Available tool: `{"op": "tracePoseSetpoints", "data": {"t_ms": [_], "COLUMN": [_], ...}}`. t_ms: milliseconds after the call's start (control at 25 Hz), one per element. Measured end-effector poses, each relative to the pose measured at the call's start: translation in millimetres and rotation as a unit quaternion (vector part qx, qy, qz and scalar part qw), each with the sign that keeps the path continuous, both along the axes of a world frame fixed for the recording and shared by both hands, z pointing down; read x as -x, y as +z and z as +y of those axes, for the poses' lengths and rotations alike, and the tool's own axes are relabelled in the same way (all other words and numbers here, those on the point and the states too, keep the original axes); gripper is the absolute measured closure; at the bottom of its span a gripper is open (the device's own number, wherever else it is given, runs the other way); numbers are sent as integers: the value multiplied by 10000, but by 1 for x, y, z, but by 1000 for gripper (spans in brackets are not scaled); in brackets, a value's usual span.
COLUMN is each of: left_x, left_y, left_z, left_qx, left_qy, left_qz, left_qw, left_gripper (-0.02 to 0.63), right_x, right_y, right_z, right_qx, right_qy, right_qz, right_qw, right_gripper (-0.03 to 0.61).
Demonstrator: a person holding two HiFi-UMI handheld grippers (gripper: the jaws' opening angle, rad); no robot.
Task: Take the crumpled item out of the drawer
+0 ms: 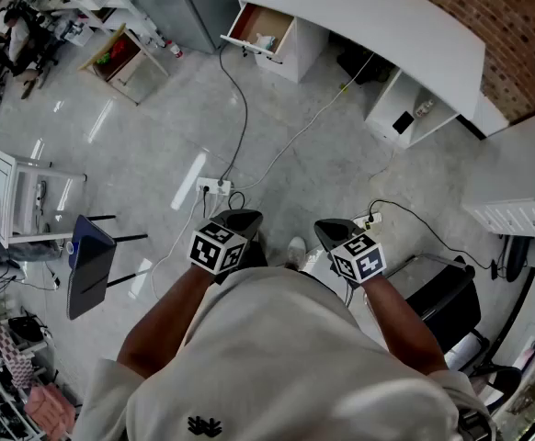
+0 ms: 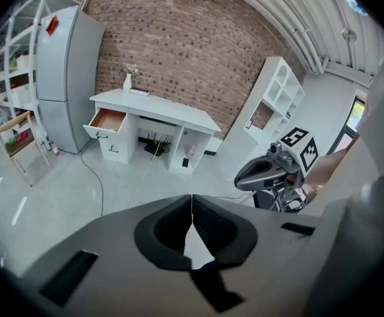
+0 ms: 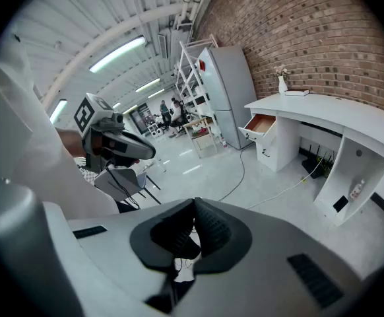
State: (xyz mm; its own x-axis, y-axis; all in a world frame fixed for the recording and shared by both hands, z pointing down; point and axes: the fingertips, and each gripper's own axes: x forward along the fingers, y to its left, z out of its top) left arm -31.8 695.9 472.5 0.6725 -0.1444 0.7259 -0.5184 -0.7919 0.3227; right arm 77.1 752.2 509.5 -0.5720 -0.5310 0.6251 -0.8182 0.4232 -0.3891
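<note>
**Fig.** Left gripper (image 2: 191, 202): fingers pressed together, tips touching, nothing btwn them. Right gripper (image 3: 193, 207): fingers likewise pressed together, nothing pinched. In the head view we see both grippers side by side, close in front of the person's torso. Both are angled down toward the floor, marker cubes uppermost.

Well apart from both, across the pale floor (image 1: 157, 127), stands a white desk with its drawer (image 1: 260, 26) pulled open at one end, wooden interior exposed. The crumpled item (image 1: 266, 41), small & pale, lies inside that drawer. We can make it out only in the head view; the gripper views show the open drawer but not its contents.

On the tabletop (image 1: 378, 12) above the drawer: a white vase (image 2: 127, 82) & a flat book (image 2: 140, 92). A grey fridge (image 2: 70, 71) stands beside the desk's drawer end, w/ a brick wall (image 2: 179, 38) behind both. A black cable (image 1: 242, 108) runs over the floor from near the drawer to a power strip (image 1: 214, 186) just ahead of the left gripper.
</note>
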Motion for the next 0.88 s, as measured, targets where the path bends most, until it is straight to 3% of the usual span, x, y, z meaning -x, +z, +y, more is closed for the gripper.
{"op": "tracePoseSetpoints", "data": {"t_ms": [440, 880], "left_x": [23, 44], "left_y": [20, 18], "left_z": [-72, -251], "left_qx": [144, 142], "left_qy": [-200, -378], "left_qz": [182, 667], "left_qw": [9995, 9970], "left_gripper": [589, 589], "right_x": [27, 45], "right_y": [9, -7], "right_z": [-81, -262], "right_qx": [89, 4], "right_qy": [-169, -162], "right_qz": [64, 507], "right_qw": [9998, 9986], "right_gripper": [549, 544]}}
